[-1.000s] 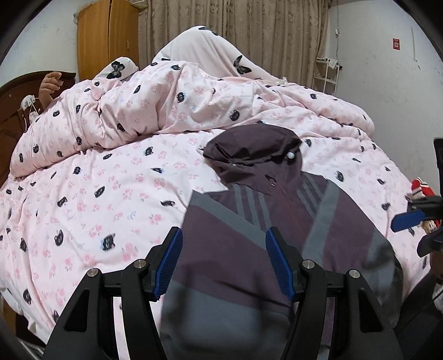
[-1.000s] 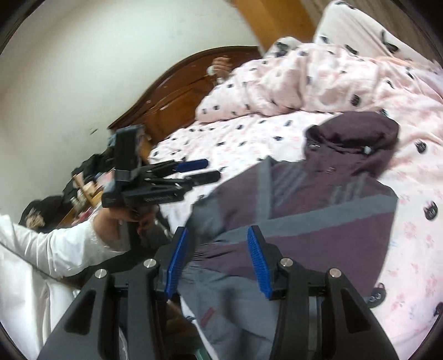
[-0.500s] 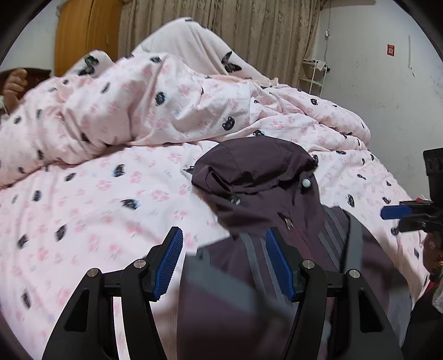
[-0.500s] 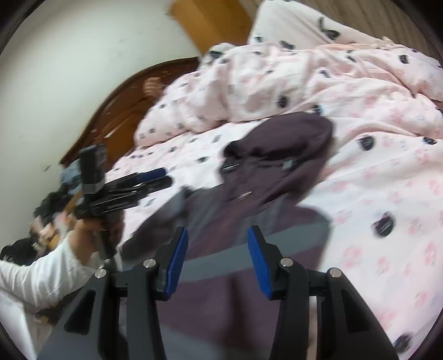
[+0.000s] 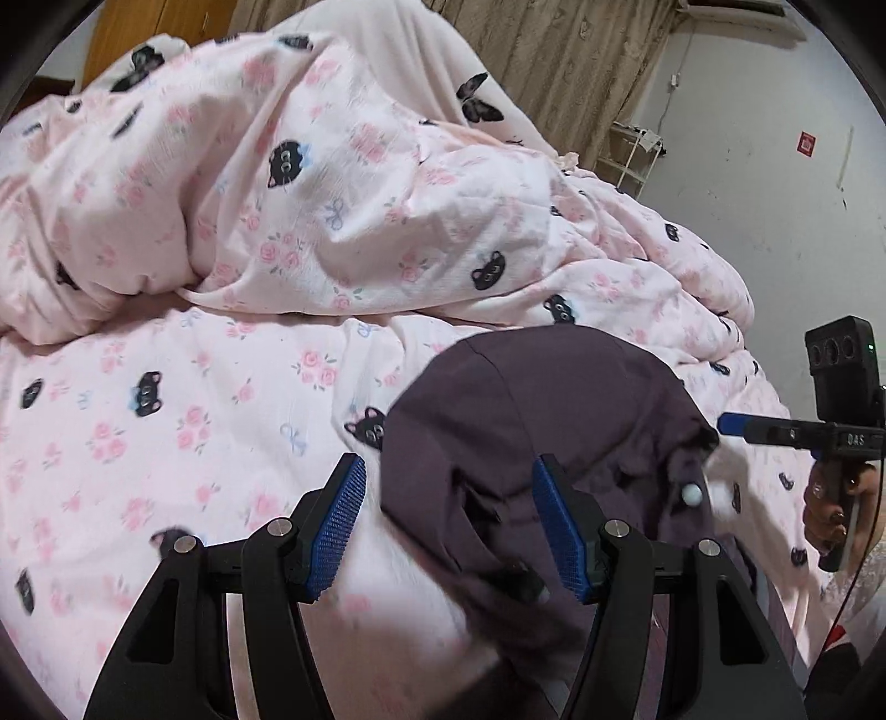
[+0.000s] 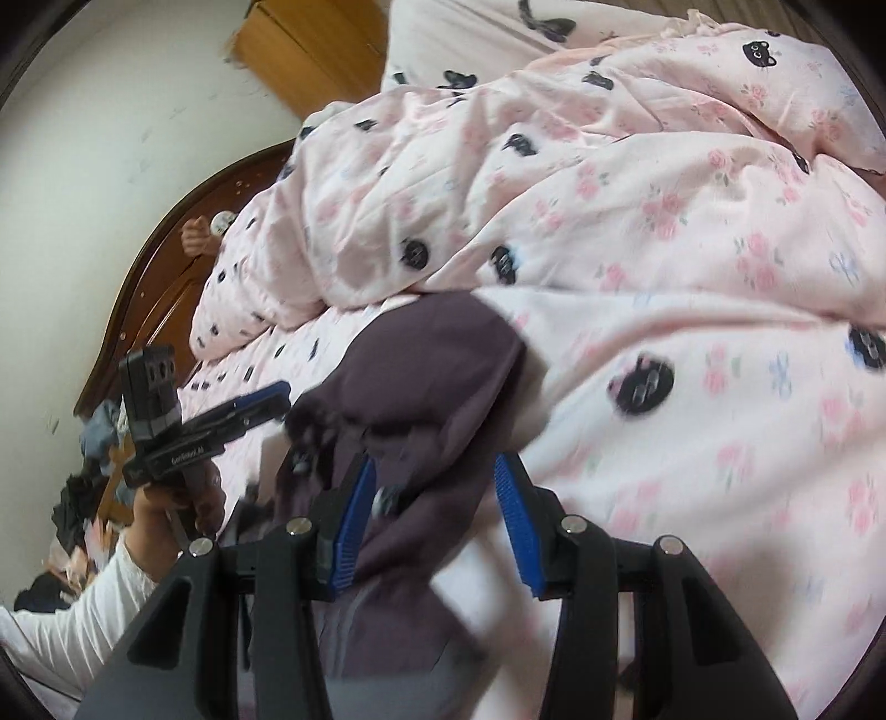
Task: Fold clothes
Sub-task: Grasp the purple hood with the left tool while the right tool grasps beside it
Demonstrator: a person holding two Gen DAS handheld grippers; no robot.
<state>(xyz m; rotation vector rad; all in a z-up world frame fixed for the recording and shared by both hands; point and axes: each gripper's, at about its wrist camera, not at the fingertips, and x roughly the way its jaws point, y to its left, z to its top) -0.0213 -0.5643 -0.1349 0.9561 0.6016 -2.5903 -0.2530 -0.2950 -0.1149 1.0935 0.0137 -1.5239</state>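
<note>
Two claws close in on a hooded jacket laid out for folding

The left claw (image 5: 448, 520) and right claw (image 6: 432, 515) hover open and empty over the purple jacket's hood (image 5: 542, 399), spread mid-bed below the bunched quilt (image 5: 343, 183), flat for folding.

Room as seen from my tongs:
- Bed (image 5: 166, 443): fills most of view; pink sheet, black cat faces, roses.
- Duvet (image 5: 343, 210): same print, heaped along far side of bed.
- Pillow (image 6: 470, 39): pale, butterfly motif, behind duvet.
- Headboard (image 6: 160, 277): dark carved wood, curved top, against wall.
- Wardrobe (image 6: 310, 50): orange-brown wood, in corner.
- Curtains (image 5: 565, 61): beige, patterned, drawn.
- Wire rack (image 5: 631, 160): white, beside curtains.
- Wall (image 5: 775, 183): grey-white, scuffed; small red sticker (image 5: 805, 143).
</note>
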